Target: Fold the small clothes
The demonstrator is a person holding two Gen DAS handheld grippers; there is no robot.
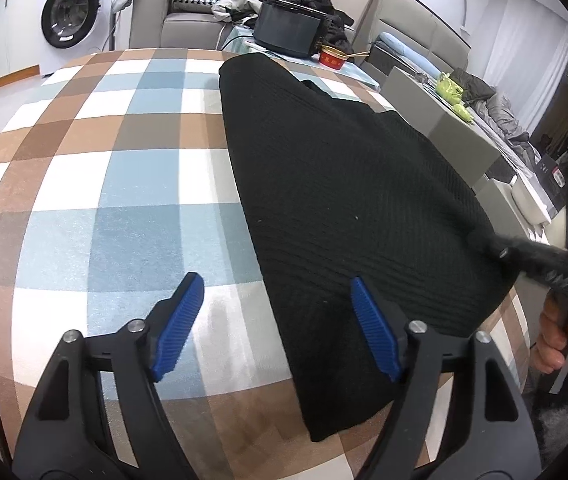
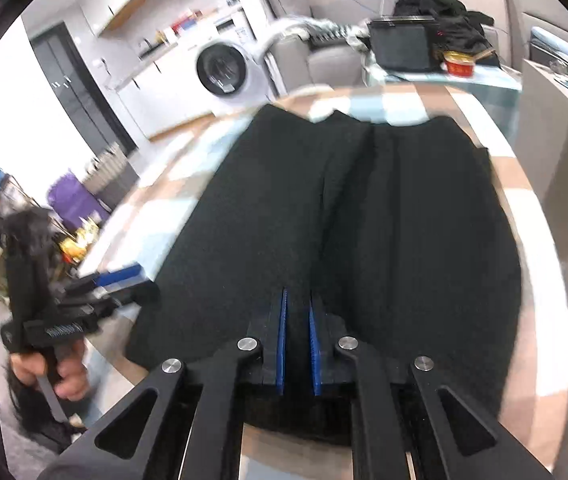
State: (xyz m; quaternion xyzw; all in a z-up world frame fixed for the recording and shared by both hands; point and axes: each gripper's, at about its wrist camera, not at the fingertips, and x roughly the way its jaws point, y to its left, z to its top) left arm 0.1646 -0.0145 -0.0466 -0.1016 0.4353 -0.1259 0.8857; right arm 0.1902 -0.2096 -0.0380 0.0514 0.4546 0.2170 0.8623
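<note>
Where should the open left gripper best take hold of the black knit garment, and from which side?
Probably the near left corner of the black garment. That hem edge lies flat on the checked cloth, with bare cloth beside it. The left gripper, jaws open, already straddles this edge; come from the near side, low.

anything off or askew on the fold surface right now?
Nothing damaged or spilled. The black knit garment lies flat on the checked cloth, set toward one side rather than centred. Only the right tool pinches its near hem; the left tool is open, straddling the garment's edge.
</note>
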